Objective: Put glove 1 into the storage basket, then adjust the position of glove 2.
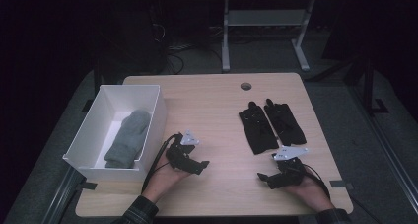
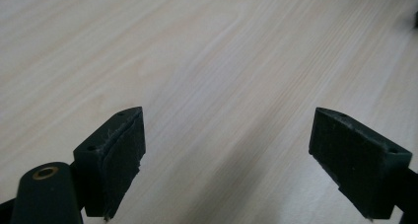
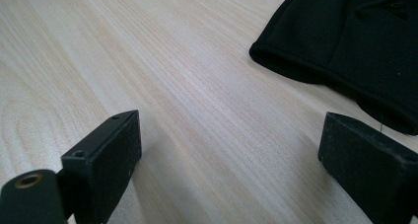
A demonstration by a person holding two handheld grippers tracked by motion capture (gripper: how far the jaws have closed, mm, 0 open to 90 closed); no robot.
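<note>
Looks like a lab or test room set up for recording, not a home. Dim all round, with grey carpet floor (image 1: 340,100), a tangle of black cables (image 1: 172,51) on the floor at the far side, and the grey metal legs of a second bench (image 1: 226,36) beyond. In the middle, lit, one small pale wood counter (image 1: 212,100) on a metal frame, its far edge pierced by a round cable hole (image 1: 246,86).
</note>
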